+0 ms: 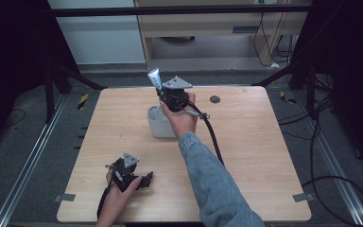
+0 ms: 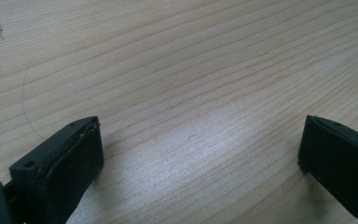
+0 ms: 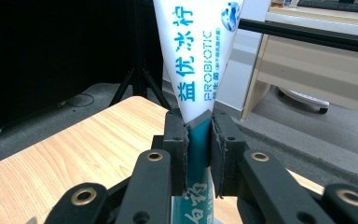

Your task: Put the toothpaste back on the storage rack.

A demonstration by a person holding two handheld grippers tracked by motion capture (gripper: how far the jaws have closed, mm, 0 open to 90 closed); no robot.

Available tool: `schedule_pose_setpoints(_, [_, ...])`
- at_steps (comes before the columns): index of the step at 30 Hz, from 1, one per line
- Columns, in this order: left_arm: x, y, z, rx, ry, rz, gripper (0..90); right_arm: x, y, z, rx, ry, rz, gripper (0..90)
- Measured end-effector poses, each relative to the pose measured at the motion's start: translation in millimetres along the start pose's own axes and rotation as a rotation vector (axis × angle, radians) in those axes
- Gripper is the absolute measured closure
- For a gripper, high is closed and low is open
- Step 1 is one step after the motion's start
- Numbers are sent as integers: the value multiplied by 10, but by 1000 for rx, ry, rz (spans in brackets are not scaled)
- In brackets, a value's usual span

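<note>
White-and-teal toothpaste tube [image 3: 196, 70] stands pinched near its middle in the right gripper [image 3: 198, 149], held aloft above the grey cup [image 1: 159, 124] mid-table. This looks like the carrying step; next, I judge, comes lowering it into the cup or setting it aside. Left gripper [image 2: 200, 158] rests spread and empty on the wooden table [image 1: 246, 156].

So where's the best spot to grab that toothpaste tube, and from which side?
Probably where the right gripper has it now: on the narrow teal part, just below where the tube fans out into its wide flat white end. The jaws press from both sides across that slim section, so they close fully and the flare above likely stops slipping. It is held upright above the white bin, suggesting a sideways approach suits it.
</note>
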State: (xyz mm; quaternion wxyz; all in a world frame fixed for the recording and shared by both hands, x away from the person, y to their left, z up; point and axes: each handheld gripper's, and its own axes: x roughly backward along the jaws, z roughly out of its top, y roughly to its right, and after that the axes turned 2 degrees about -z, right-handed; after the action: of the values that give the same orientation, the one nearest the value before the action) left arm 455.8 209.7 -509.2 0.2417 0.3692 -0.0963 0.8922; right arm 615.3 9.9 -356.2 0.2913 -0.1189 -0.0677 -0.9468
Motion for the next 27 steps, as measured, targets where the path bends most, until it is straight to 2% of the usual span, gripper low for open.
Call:
schedule_pose_setpoints(16, [-6,0,4,1,3,1,0,-20,27,-80,-1,-39,-6,782])
schedule_pose_setpoints(27, [-6,0,5,1,3,1,0,-4,67,-147,-15,-88,2,781])
